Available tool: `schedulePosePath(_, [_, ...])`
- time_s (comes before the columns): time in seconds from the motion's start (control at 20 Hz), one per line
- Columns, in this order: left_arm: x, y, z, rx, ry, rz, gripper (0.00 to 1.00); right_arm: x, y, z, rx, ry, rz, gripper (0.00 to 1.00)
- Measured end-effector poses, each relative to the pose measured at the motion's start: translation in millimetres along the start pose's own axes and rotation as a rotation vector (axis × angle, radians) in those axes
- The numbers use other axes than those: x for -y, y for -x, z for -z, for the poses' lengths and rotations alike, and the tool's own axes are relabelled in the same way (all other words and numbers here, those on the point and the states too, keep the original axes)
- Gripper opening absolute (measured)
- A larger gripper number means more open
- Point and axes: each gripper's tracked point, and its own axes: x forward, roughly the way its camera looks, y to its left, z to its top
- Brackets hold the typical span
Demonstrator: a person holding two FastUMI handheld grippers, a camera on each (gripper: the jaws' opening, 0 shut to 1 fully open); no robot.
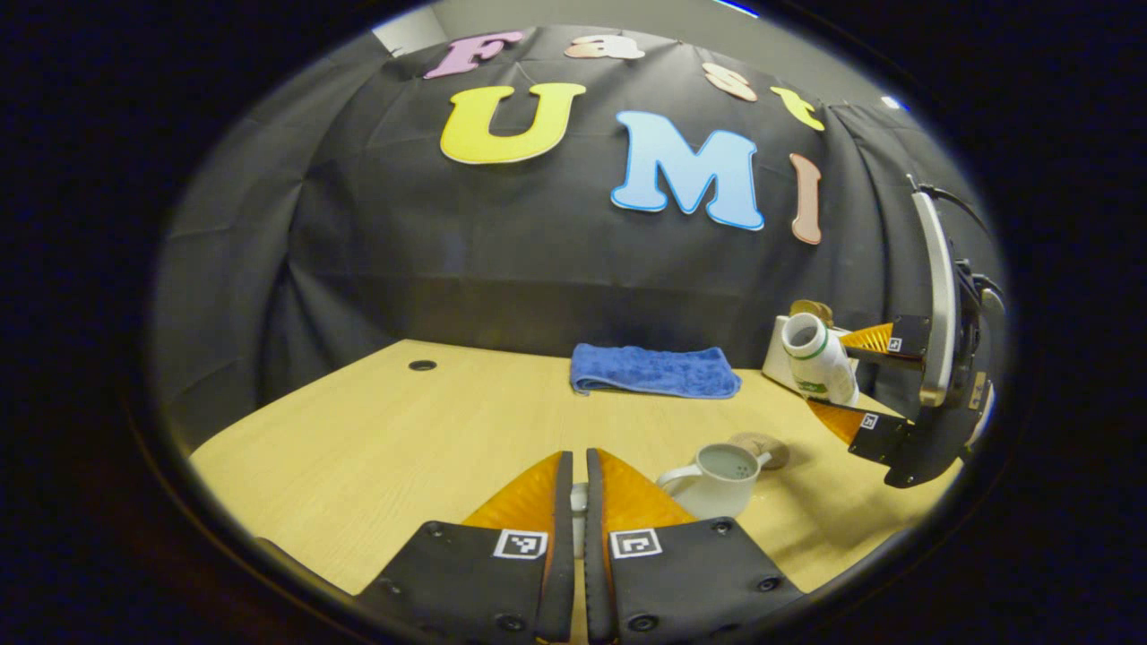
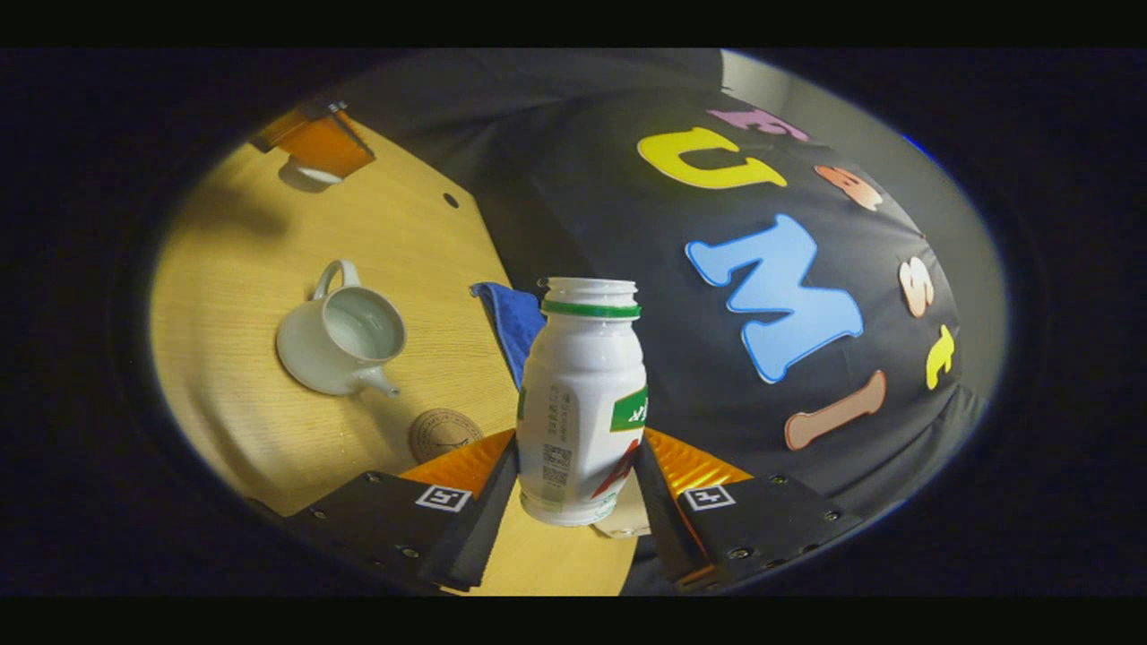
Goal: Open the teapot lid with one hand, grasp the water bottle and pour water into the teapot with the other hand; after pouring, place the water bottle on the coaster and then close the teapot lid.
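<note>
In the left gripper view, the left gripper (image 1: 578, 488) is clenched on the teapot lid (image 1: 579, 498); the open teapot (image 1: 714, 479) sits at four o'clock. In the right gripper view, the right gripper (image 2: 578, 461) grasps the water bottle (image 2: 581, 403); the coaster (image 2: 445, 434) lies at eight o'clock.

Each gripper ends in two wedge-shaped fingers with a ribbed surface, set in flat black blocks. On the left gripper (image 1: 578, 502) each block carries a small square black-and-white marker near the finger's root and round screw heads along its lower edge; the right gripper (image 2: 578, 488) has the same markers and screws in its own view. In the left gripper view the right gripper (image 1: 838, 372) shows a curved pale plate behind its black body, with thin dark cables at the top.
</note>
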Motion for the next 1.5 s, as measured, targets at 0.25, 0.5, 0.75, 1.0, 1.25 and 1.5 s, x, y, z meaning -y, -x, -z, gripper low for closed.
schedulePosePath(0.25, [40, -21, -15, 0.023, -0.026, 0.064, 0.15, 8, 9, 31, -0.042, -0.182, -0.01, 0.71])
schedulePosePath(0.5, [88, -50, -18, 0.041, -0.059, 0.143, 0.15, 9, 19, 60, -0.072, -0.308, -0.02, 0.71])
schedulePosePath(0.75, [116, -66, -7, 0.015, -0.09, 0.168, 0.15, 23, 27, 85, -0.082, -0.341, 0.009, 0.71])
schedulePosePath(1.0, [128, -75, 2, 0.003, -0.116, 0.162, 0.15, 26, 29, 103, -0.097, -0.365, 0.012, 0.71])
schedulePosePath(1.25, [128, -80, 9, -0.009, -0.122, 0.136, 0.12, 29, 30, 113, -0.105, -0.374, 0.014, 0.71])
schedulePosePath(1.5, [126, -79, 18, -0.023, -0.143, 0.112, 0.12, 28, 31, 113, -0.101, -0.394, 0.011, 0.71])
